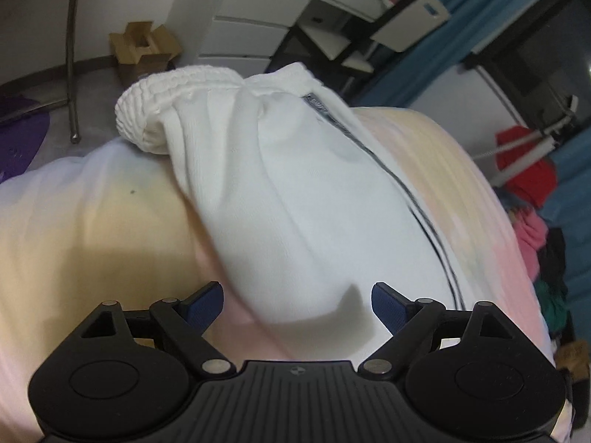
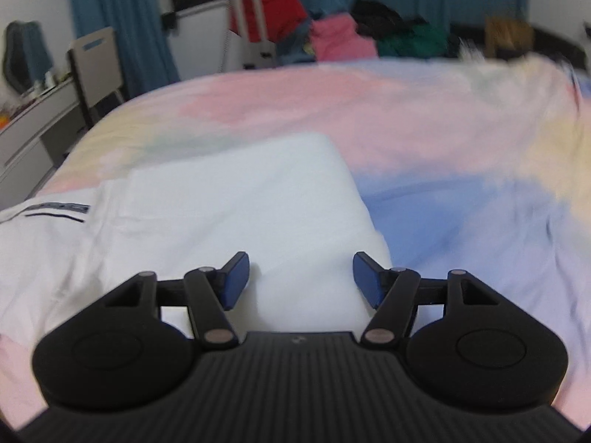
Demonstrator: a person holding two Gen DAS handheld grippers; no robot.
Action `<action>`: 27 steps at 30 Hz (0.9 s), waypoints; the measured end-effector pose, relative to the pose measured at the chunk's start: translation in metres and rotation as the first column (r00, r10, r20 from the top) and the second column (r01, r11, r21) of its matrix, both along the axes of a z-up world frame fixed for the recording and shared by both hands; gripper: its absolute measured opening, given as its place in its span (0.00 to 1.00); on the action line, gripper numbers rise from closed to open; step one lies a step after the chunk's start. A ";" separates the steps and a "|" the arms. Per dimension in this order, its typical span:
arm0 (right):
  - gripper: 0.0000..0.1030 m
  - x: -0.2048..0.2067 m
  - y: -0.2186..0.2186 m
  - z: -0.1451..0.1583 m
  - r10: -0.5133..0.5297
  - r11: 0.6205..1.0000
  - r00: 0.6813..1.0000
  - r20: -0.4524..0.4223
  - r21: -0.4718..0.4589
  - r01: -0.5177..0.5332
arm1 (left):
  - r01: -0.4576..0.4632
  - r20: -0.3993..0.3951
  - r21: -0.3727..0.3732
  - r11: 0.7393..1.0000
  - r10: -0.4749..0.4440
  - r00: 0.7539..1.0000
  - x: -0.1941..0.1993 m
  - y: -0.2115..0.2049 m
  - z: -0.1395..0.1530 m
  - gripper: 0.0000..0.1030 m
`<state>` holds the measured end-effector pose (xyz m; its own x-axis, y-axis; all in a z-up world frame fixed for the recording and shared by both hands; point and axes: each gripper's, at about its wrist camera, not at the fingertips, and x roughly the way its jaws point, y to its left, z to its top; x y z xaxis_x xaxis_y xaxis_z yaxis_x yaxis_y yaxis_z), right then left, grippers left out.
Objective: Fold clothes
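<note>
A bed (image 2: 424,118) with a pastel pink, yellow and blue sheet fills both views; beyond it stand blue curtains (image 2: 122,18) and a heap of coloured clothes (image 2: 343,37). The white garment (image 1: 295,203) lies on the bed, stretching ahead of the left tool (image 1: 297,302), its ribbed waistband (image 1: 162,103) at the far end. The left tool's jaws are spread wide, gripping nothing. The right tool (image 2: 301,278) hangs over the garment's folded end, jaws likewise released.
</note>
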<state>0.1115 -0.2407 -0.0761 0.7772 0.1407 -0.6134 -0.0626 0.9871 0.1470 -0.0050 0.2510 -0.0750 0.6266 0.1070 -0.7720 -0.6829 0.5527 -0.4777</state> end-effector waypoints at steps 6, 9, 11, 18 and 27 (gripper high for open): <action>0.62 -0.001 0.015 -0.007 0.054 0.998 0.998 0.012 -0.036 -0.053 | -0.123 0.039 -0.069 0.990 0.126 0.991 0.023 0.039 -0.015 0.86; 0.61 0.000 0.014 -0.006 0.056 0.998 0.998 0.020 -0.036 -0.055 | -0.179 0.063 -0.028 0.983 0.181 0.981 0.028 0.054 -0.016 0.82; 0.61 -0.001 0.011 -0.003 0.052 0.998 0.998 0.028 -0.022 -0.051 | -0.201 0.060 0.000 0.980 0.201 0.978 0.032 0.060 -0.017 0.78; 0.61 -0.015 0.014 0.004 0.116 0.993 0.993 0.023 -0.018 -0.116 | -0.159 0.089 0.151 0.976 0.147 0.985 0.041 0.053 -0.005 0.38; 0.61 -0.003 0.029 -0.023 0.153 0.985 0.981 -0.117 -0.064 -0.161 | -0.105 0.247 0.524 0.845 -0.033 0.968 0.043 -0.016 0.051 0.17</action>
<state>0.1088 -0.2112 -0.0989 0.6756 0.2071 -0.7076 -0.2050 0.9747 0.0895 0.0375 0.2350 -0.0242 0.7702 0.4815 -0.4182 -0.6112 0.7446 -0.2683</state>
